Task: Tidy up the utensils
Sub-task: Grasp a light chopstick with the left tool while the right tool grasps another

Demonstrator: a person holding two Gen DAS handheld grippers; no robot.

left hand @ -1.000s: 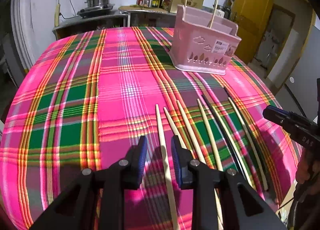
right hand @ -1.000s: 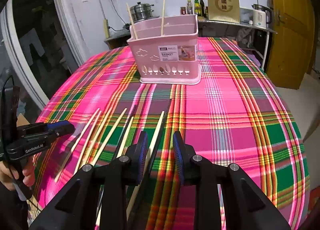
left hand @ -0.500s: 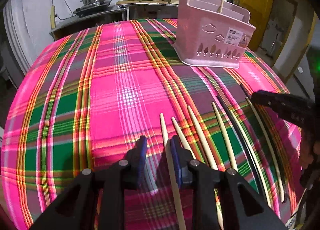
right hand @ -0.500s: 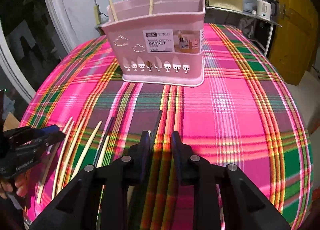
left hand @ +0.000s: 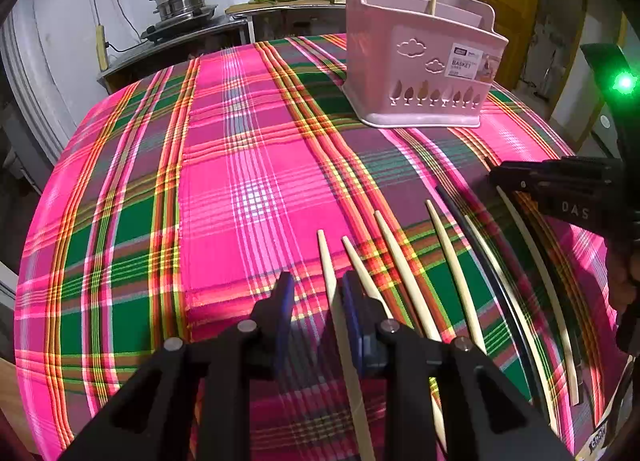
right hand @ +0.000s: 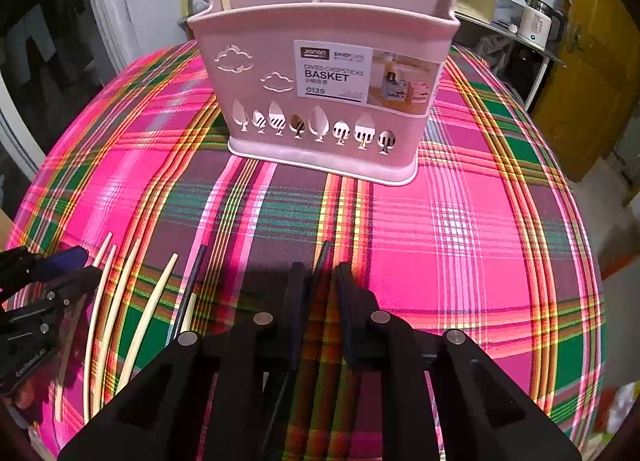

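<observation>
Right gripper (right hand: 318,281) has just been closing; its fingers now straddle a dark chopstick (right hand: 323,257) lying on the plaid surface (right hand: 480,229), though I can't tell if the pads actually bite yet. Left gripper (left hand: 316,303) has its fingers spread around a pale chopstick (left hand: 328,265), no contact seen. Both point steeply down to pinch near the tips. Remaining sticks lie fanned between the grippers. Pink basket (right hand: 320,73) stands just ahead, two sticks upright inside, so it's the likely drop point.

Right tongs (right hand: 318,281) lately closing around black chopstick (right hand: 322,261), nearer basket (right hand: 320,73).
</observation>
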